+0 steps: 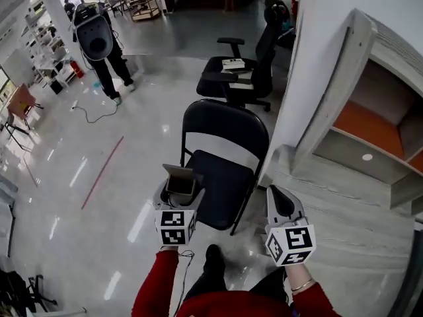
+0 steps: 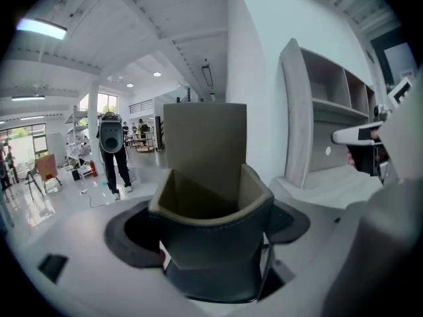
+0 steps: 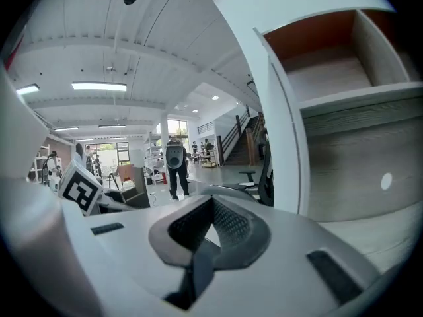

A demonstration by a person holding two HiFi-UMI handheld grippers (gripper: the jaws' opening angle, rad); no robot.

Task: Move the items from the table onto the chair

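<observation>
A black folding chair (image 1: pixel 228 134) stands just ahead of me, its seat bare. My left gripper (image 1: pixel 178 189) is shut on a small dark box (image 1: pixel 180 181) with a tan inside and a raised flap, held above the chair seat's front left corner. In the left gripper view the box (image 2: pixel 210 226) fills the middle between the jaws, flap upright. My right gripper (image 1: pixel 280 202) hangs to the right of the chair, over the table's edge; its jaws meet with nothing between them. The right gripper (image 3: pixel 206 235) shows the same in its own view.
A grey wood-grain table (image 1: pixel 350 243) lies at my right with an open shelf unit (image 1: pixel 370 111) on it. Behind the folding chair stands a black office chair (image 1: pixel 248 78) carrying books. A person (image 1: pixel 106 51) stands far left on the glossy floor.
</observation>
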